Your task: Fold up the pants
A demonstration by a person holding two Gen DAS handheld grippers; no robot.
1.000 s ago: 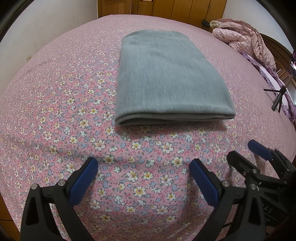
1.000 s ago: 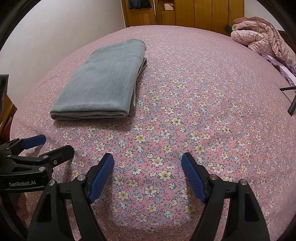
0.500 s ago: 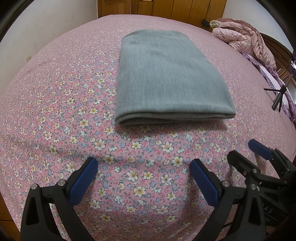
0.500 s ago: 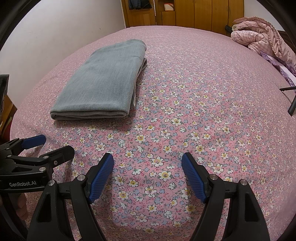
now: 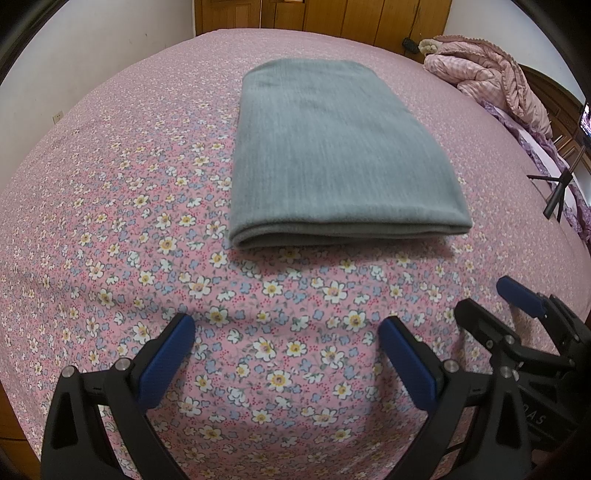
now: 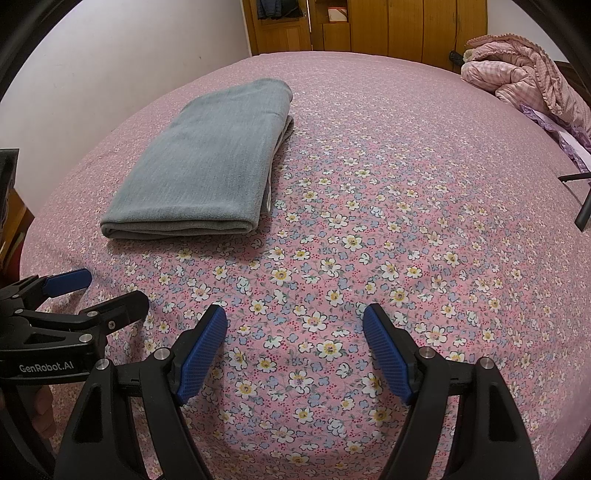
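Observation:
Grey pants (image 5: 332, 155) lie folded into a flat rectangle on the pink floral bed sheet (image 5: 110, 184), folded edge toward me. In the left wrist view my left gripper (image 5: 288, 347) hovers open over bare sheet short of that edge, nothing between its blue pads. In the right wrist view the folded pants (image 6: 207, 170) sit at the upper left, and my right gripper (image 6: 295, 339) is open over the sheet to their right and nearer me. Each gripper shows in the other's view: the right gripper (image 5: 491, 299) at the lower right edge, the left gripper (image 6: 107, 288) at the lower left.
A crumpled pink quilt (image 6: 528, 77) is heaped at the far right of the bed. Wooden wardrobe doors (image 6: 369, 26) stand behind the bed, a white wall (image 6: 110, 55) to the left. A black tripod leg (image 5: 557, 192) stands off the right side.

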